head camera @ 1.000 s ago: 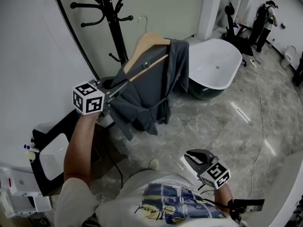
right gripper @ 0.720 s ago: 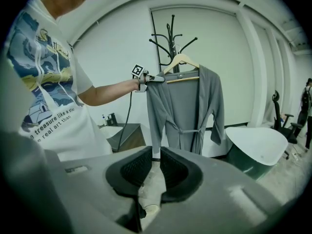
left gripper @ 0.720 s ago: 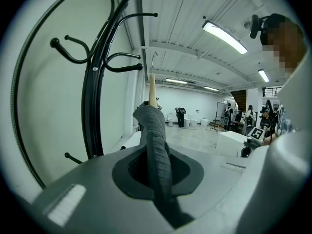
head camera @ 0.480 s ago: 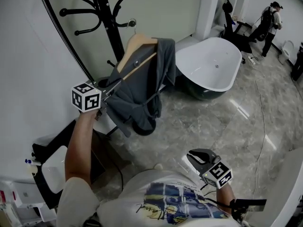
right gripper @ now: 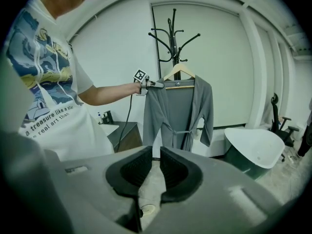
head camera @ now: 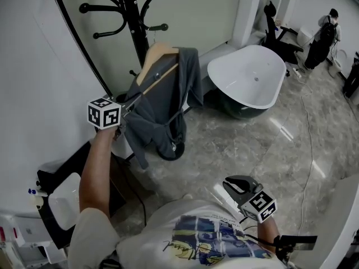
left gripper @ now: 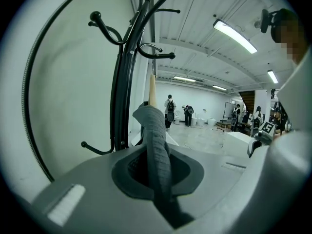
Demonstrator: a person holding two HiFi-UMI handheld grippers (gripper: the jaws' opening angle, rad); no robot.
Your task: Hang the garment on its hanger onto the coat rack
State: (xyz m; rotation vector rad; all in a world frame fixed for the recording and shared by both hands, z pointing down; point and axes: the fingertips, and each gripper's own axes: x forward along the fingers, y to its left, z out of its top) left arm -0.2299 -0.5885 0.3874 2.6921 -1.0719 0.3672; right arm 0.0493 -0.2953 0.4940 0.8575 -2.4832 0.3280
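black coat rack (head camera: 128, 10) against the wall, with a white freestanding bathtub (head camera: 263, 60) to its right. a grey robe (head camera: 168, 94) hangs on a wooden hanger (head camera: 157, 58) held up just in front of the rack's pole, its sleeves and belt dangling clear of the floor. the left gripper (head camera: 130, 102), arm raised, has its jaws clenched on the robe's shoulder at the hanger's left end; its own view shows the grey fabric pinched between them. the right gripper (head camera: 235, 184) is held low by the person's waist, well apart from the rack, jaws drawn together on nothing. the hanger's metal hook (left gripper: 147, 48) sits level with, and right beside, a curved rack arm (left gripper: 158, 56); whether it already bears on that arm cannot be told.

step in hand, as judged: seating the hook on the arm. the next move calls for lowering the hanger until the arm takes the weight, then releasing the left jaws, watching that the robe does not slide off the hanger.
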